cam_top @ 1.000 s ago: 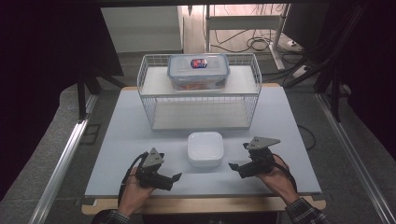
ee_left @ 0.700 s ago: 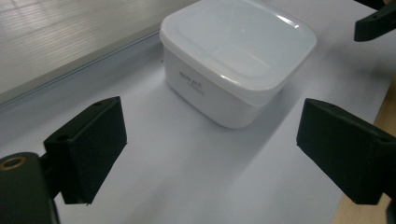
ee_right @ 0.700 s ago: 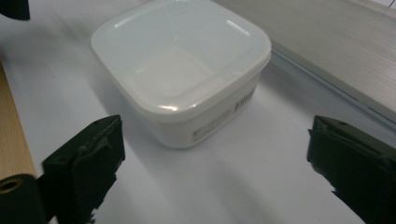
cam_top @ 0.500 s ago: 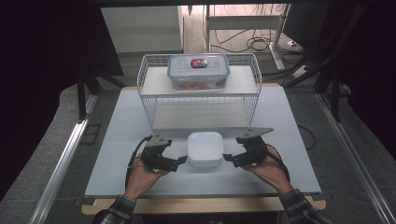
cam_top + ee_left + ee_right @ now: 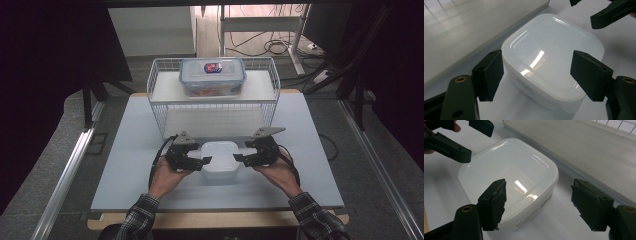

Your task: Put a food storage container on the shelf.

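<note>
The pale table [image 5: 125, 165] carries everything, and places here are given from the white lidded box [image 5: 218, 158] near its front edge. Behind the box stands a white wire rack [image 5: 159, 107], and on the rack's shelf, well back from the box, sits a clear container [image 5: 212, 76] with a small red-and-blue thing on its lid, too small to make out. The left gripper [image 5: 205, 161] is at the box's left side and the right gripper [image 5: 238, 158] at its right side. Both pairs of jaws have just been closing, each with a corner of the box between them, yet gaps show at the pads [image 5: 489, 72], so neither seems to clamp it.
</note>
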Demonstrator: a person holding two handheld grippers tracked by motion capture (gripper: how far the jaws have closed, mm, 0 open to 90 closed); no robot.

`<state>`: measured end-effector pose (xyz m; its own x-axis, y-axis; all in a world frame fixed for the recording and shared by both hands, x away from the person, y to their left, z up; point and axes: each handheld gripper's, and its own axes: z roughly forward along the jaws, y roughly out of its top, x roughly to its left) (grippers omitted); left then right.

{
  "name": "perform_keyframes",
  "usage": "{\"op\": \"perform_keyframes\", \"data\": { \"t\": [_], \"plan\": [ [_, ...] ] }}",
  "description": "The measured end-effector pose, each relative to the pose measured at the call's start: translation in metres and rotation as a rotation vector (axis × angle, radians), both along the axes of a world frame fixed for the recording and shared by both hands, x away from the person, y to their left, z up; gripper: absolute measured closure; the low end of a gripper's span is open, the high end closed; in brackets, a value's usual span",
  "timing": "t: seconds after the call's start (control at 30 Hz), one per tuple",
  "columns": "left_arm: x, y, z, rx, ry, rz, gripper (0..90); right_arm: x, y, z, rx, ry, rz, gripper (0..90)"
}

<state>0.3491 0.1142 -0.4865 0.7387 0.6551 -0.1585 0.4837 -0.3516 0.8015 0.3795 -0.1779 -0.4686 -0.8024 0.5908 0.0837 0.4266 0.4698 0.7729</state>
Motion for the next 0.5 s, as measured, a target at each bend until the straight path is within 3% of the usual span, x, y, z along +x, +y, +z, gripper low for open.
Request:
{"op": "perform_keyframes", "data": {
  "t": [0.1, 0.13, 0.17, 0.2, 0.23, 0.3, 0.33, 0.37, 0.4, 0.43, 0.47, 0.5],
  "plan": [
    [0.006, 0.003, -0.010, -0.028, 0.050, 0.002, 24.8, 0.005, 0.001, -0.006, 0.011, 0.035, 0.008, 28.7],
    [0.006, 0.003, -0.010, -0.028, 0.050, 0.002, 23.9, 0.006, 0.003, -0.009, 0.017, 0.055, 0.013, 28.7],
    [0.007, 0.002, -0.015, -0.033, 0.084, -0.012, 23.0, 0.007, 0.005, -0.012, 0.015, 0.074, 0.020, 28.6],
    [0.007, 0.002, -0.015, -0.033, 0.084, -0.012, 21.3, 0.007, 0.006, -0.015, 0.009, 0.085, 0.026, 27.6],
    [0.008, 0.001, -0.017, -0.055, 0.099, -0.019, 21.3, 0.007, 0.006, -0.015, 0.009, 0.085, 0.026, 27.6],
    [0.009, 0.000, -0.021, -0.088, 0.139, -0.023, 18.5, 0.007, 0.007, -0.017, 0.036, 0.136, 0.019, 29.0],
    [0.009, 0.000, -0.021, -0.088, 0.139, -0.023, 18.2, 0.007, 0.007, -0.017, 0.036, 0.136, 0.019, 29.0],
    [0.010, 0.001, -0.023, -0.114, 0.185, -0.047, 20.0, 0.006, 0.007, -0.017, 0.053, 0.169, 0.026, 30.2],
    [0.010, 0.001, -0.023, -0.114, 0.185, -0.047, 18.9, 0.006, 0.007, -0.017, 0.053, 0.169, 0.026, 30.2],
    [0.009, 0.002, -0.025, -0.122, 0.211, -0.051, 18.9, 0.004, 0.007, -0.018, 0.055, 0.176, 0.022, 30.2],
    [0.006, 0.002, -0.026, -0.135, 0.251, -0.050, 18.7, 0.001, 0.006, -0.018, 0.063, 0.211, 0.031, 32.6],
    [0.003, 0.002, -0.025, -0.132, 0.254, -0.044, 19.8, 0.000, 0.006, -0.018, 0.065, 0.230, 0.025, 34.0]
  ]
}}
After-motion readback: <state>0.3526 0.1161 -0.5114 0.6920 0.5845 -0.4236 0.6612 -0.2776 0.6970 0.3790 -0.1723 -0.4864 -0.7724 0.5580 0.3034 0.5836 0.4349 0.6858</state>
